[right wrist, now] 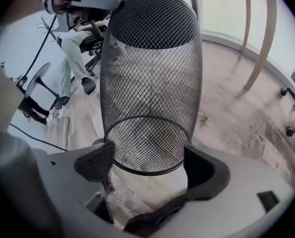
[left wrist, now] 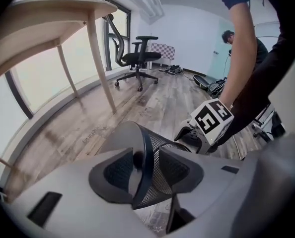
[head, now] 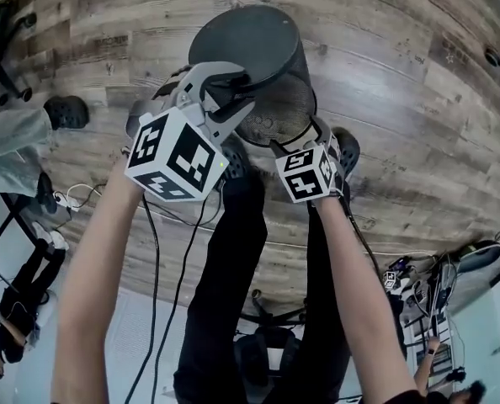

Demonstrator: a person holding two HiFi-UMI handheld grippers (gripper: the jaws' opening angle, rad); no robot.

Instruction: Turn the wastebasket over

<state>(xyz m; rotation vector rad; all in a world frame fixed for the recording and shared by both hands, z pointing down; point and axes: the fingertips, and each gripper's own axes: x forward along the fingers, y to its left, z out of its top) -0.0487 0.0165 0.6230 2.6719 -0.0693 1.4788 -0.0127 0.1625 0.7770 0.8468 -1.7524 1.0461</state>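
Left gripper (left wrist: 145, 168) pinched on wastebasket (right wrist: 150, 73) rim, one jaw inside mesh, one outside, holding it off floor. Right gripper (right wrist: 146, 163) spread wide, base end between jaws, unclamped, likely steadying flip.

One wastebasket (head: 254, 53), two grippers (head: 225, 89) (head: 302, 137), four jaws

The wastebasket (head: 258, 66) is matt black wire mesh with a smooth solid rim. The floor (head: 418, 141) under it is worn, grainy wood plank, faintly glossy. The right gripper (right wrist: 147, 167) beside it is smooth grey plastic, its pads (right wrist: 95, 165) dark and matt.
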